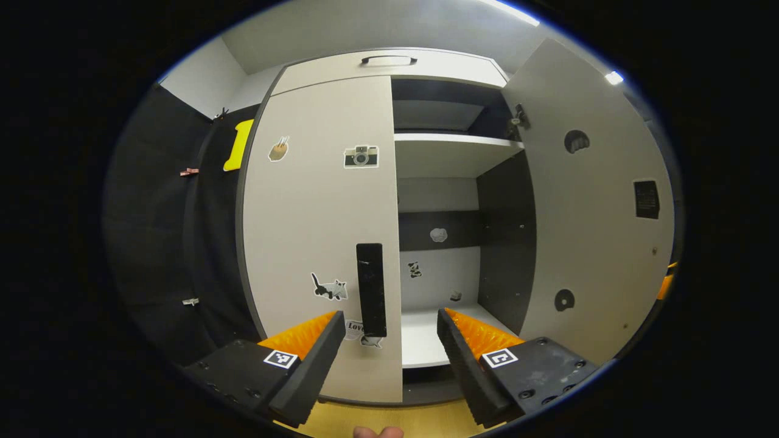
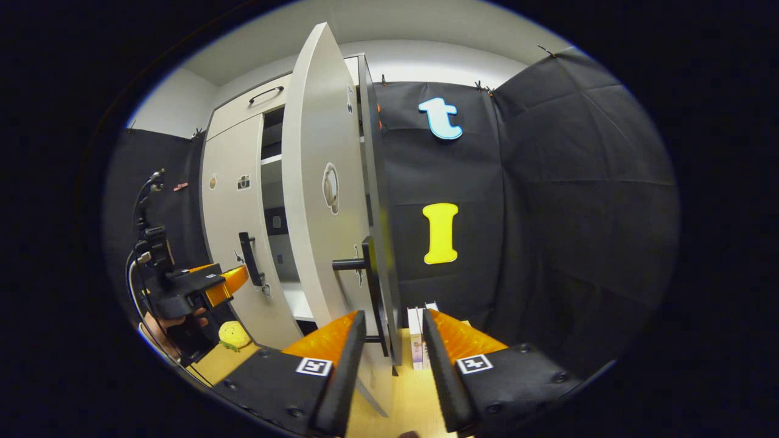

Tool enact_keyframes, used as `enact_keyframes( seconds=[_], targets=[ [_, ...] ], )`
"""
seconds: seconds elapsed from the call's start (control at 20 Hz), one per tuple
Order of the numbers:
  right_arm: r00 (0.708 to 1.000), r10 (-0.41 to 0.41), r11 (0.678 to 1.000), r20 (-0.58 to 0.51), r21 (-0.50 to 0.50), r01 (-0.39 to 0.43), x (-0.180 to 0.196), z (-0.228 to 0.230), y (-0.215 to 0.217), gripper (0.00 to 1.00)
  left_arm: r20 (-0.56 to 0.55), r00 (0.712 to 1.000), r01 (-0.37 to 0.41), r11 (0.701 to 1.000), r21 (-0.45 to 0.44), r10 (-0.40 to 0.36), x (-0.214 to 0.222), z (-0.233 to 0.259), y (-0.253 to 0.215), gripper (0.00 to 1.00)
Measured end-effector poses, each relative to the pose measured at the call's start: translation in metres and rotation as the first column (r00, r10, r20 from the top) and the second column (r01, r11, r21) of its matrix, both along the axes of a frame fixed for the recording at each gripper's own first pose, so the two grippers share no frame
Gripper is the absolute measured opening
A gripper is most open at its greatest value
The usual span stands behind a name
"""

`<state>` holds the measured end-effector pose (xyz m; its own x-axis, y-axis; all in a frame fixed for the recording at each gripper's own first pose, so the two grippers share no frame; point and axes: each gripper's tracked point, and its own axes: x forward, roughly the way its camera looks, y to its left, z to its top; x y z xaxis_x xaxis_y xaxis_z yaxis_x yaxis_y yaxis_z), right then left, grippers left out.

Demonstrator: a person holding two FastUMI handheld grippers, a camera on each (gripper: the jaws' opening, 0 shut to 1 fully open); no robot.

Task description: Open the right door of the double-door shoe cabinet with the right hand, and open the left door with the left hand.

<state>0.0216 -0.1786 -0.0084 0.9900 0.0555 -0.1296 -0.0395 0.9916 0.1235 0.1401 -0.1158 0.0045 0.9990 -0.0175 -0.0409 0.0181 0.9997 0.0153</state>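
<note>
Left door handle (image 1: 371,290) stands upright, just ahead between the left gripper (image 1: 386,325) fingers, which are spread and empty. Right gripper (image 2: 394,325) fingers straddle the right door handle (image 2: 372,292); contact cannot be confirmed.

Tall pale double-door shoe cabinet (image 1: 377,67): flat left door (image 1: 316,243) sits shut, flat right door (image 1: 596,201) swung out wide, bare inner shelf (image 1: 453,139) between them.
</note>
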Motion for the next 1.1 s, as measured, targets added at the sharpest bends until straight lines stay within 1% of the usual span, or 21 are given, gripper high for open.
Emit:
enact_keyframes(
  seconds=[0.05, 0.1, 0.15, 0.2, 0.3, 0.35, 0.4, 0.45, 0.55, 0.65, 0.7, 0.8, 0.9, 0.95, 1.05, 1.1],
  targets=[
    [1.000, -0.023, 1.000, 0.002, 0.000, 0.023, 0.000, -0.003, -0.007, 0.80, -0.004, 1.000, -0.005, 1.000, 0.006, 0.005, 0.007, -0.002, 0.004, 0.94],
    [1.000, -0.026, 1.000, -0.002, 0.015, 0.026, -0.006, -0.003, -0.008, 0.95, -0.008, 1.000, -0.011, 1.000, 0.009, 0.011, 0.014, -0.004, 0.008, 0.94],
    [1.000, -0.027, 0.999, 0.005, 0.036, 0.027, -0.004, -0.005, -0.009, 0.97, -0.009, 1.000, -0.015, 1.000, 0.008, 0.015, 0.021, -0.006, 0.010, 0.94],
    [0.999, -0.039, 0.998, 0.021, 0.049, 0.038, -0.005, -0.003, -0.012, 0.96, -0.007, 1.000, -0.021, 1.000, 0.006, 0.021, 0.029, -0.006, 0.013, 0.94],
    [0.996, -0.075, 0.997, 0.049, 0.019, 0.074, -0.006, -0.003, -0.022, 0.98, -0.002, 0.999, -0.038, 0.999, 0.019, 0.038, 0.044, -0.005, 0.020, 0.94],
    [0.996, -0.075, 0.997, 0.046, -0.006, 0.076, -0.007, -0.006, -0.023, 0.98, 0.003, 0.999, -0.043, 0.999, 0.032, 0.043, 0.051, -0.004, 0.023, 0.94],
    [0.997, -0.068, 0.997, 0.025, -0.032, 0.069, -0.007, -0.011, -0.022, 1.00, 0.007, 0.999, -0.046, 0.998, 0.041, 0.046, 0.058, -0.003, 0.024, 0.94],
    [0.997, -0.072, 0.996, 0.008, -0.044, 0.072, -0.008, -0.015, -0.024, 0.98, 0.010, 0.999, -0.047, 0.998, 0.047, 0.047, 0.064, -0.003, 0.025, 0.94],
    [0.997, -0.080, 0.996, 0.014, -0.034, 0.080, -0.010, -0.012, -0.027, 0.98, 0.007, 0.999, -0.043, 0.998, 0.043, 0.043, 0.076, -0.005, 0.024, 0.93],
    [0.995, -0.091, 0.995, 0.027, -0.032, 0.092, -0.011, -0.009, -0.031, 0.98, -0.006, 1.000, -0.029, 0.999, 0.027, 0.029, 0.084, -0.010, 0.021, 0.84],
    [0.995, -0.093, 0.995, 0.029, -0.042, 0.095, -0.012, -0.010, -0.031, 0.98, -0.015, 1.000, -0.023, 1.000, 0.021, 0.023, 0.087, -0.012, 0.020, 0.72],
    [0.996, -0.090, 0.994, 0.029, -0.062, 0.092, -0.012, -0.010, -0.032, 0.98, 0.000, 1.000, -0.031, 0.999, 0.010, 0.031, 0.093, -0.009, 0.021, 0.53],
    [0.997, -0.079, 0.994, 0.019, -0.069, 0.080, -0.015, -0.012, -0.029, 0.98, -0.004, 0.999, -0.038, 0.999, -0.004, 0.038, 0.097, -0.009, 0.021, 0.37],
    [0.997, -0.077, 0.995, 0.015, -0.068, 0.078, -0.016, -0.013, -0.028, 0.98, -0.006, 0.999, -0.044, 0.999, -0.009, 0.044, 0.095, -0.010, 0.021, 0.37],
    [0.997, -0.076, 0.995, 0.015, -0.062, 0.076, -0.018, -0.013, -0.026, 0.98, -0.049, 0.998, -0.046, 0.999, 0.008, 0.047, 0.095, -0.017, 0.021, 0.36],
    [0.997, -0.078, 0.995, 0.020, -0.059, 0.079, -0.019, -0.011, -0.026, 0.98, -0.043, 0.998, -0.047, 0.999, 0.014, 0.048, 0.097, -0.015, 0.021, 0.37]
  ],
)
